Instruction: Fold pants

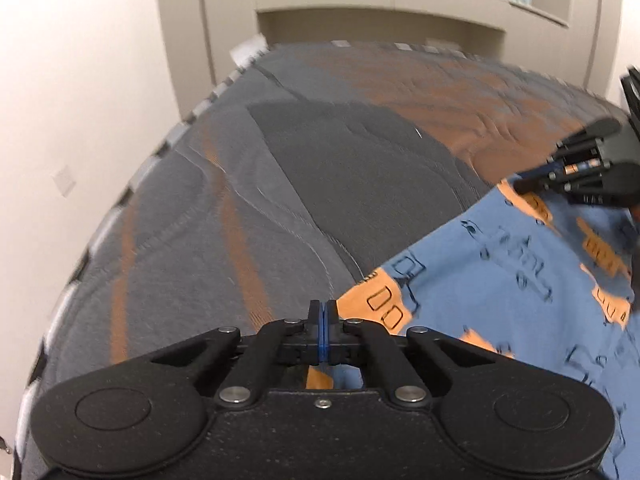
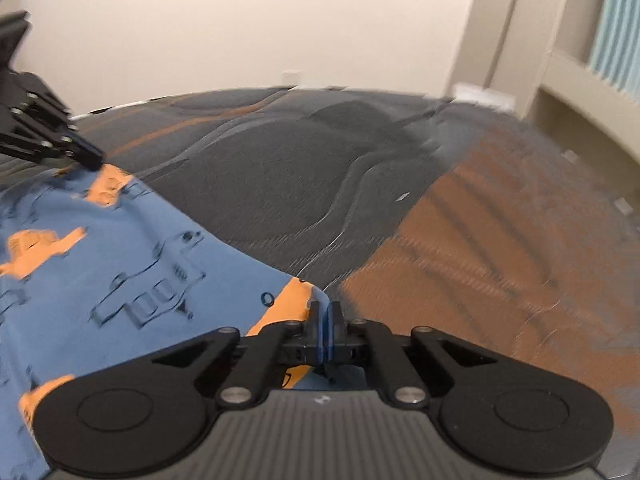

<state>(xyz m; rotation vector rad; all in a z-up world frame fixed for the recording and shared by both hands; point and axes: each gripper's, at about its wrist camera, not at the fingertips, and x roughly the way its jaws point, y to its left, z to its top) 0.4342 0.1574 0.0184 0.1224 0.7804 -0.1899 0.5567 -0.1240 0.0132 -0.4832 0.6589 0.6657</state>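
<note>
The pants (image 1: 500, 276) are blue cloth printed with orange and outlined vehicles, stretched over a grey and orange rug. In the left wrist view my left gripper (image 1: 323, 309) is shut on one corner of the pants edge, and my right gripper (image 1: 524, 185) shows at the far right, shut on the other corner. In the right wrist view the pants (image 2: 120, 264) fill the lower left; my right gripper (image 2: 327, 311) pinches their orange-printed corner, and my left gripper (image 2: 94, 158) holds the far corner at upper left. The edge hangs taut between both grippers.
The rug (image 1: 328, 168) is dark grey with orange bands (image 2: 480, 248) and a checked border. A cream wall (image 1: 80, 80) and a beige built-in unit (image 1: 380, 20) stand behind it. A window with blue curtains (image 2: 618, 36) is at the right.
</note>
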